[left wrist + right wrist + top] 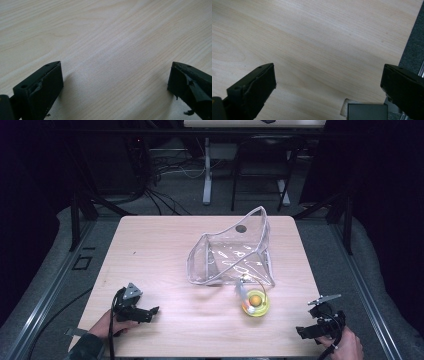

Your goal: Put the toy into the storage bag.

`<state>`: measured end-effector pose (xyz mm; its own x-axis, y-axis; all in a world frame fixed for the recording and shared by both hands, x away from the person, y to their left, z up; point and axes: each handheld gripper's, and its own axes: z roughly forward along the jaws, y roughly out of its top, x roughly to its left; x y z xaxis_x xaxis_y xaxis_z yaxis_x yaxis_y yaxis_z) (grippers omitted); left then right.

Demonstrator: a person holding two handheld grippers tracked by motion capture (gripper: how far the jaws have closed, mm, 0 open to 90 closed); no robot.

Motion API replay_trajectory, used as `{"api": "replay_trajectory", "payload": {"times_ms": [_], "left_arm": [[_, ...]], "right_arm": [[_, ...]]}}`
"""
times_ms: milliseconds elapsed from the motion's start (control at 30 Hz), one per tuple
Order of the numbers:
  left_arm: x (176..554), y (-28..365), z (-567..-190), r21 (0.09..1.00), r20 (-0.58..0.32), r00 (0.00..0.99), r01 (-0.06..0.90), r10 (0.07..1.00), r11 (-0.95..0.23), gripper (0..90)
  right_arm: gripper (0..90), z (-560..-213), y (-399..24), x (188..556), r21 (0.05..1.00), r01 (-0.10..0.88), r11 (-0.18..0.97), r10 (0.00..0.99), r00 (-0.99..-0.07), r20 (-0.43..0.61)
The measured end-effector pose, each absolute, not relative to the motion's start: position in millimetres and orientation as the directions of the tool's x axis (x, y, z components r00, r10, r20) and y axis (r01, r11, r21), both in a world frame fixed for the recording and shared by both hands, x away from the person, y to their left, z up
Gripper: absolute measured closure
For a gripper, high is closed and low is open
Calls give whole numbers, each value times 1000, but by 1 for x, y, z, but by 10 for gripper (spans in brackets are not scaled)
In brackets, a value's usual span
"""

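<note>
A clear plastic zip pouch (231,254) stands open on the middle of the wooden table (160,245). Just in front of it lies a small yellow-green round toy (255,304) with an orange ball in it. My left gripper (150,312) rests near the table's front left, held by a hand, its jaws wide apart over bare wood (115,82). My right gripper (305,332) sits at the front right corner, also open with nothing between its jaws (327,85).
The table's right edge and a grey floor mat (414,47) show beside the right gripper. Beyond the table stand a dark chair (260,165), a white desk leg (207,170) and floor cables (165,170). Black frame posts flank the table.
</note>
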<state>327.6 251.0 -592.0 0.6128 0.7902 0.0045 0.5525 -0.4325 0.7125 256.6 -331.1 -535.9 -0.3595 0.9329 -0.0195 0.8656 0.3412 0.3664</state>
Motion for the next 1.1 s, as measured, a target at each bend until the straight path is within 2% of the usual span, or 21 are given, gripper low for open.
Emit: {"api": "replay_trajectory", "payload": {"times_ms": [567,933,1100], "left_arm": [[327,251,-592,713,4,613,553,790,-432,0],[327,251,-592,713,4,612,553,791,-432,0],[327,251,-592,713,4,612,553,790,-432,0]], "right_arm": [[0,-533,-326,257,347,868,355,926,-377,-3],[2,-524,-312,264,316,860,401,905,-425,6],[35,-519,-304,269,310,852,421,893,-449,19]]}}
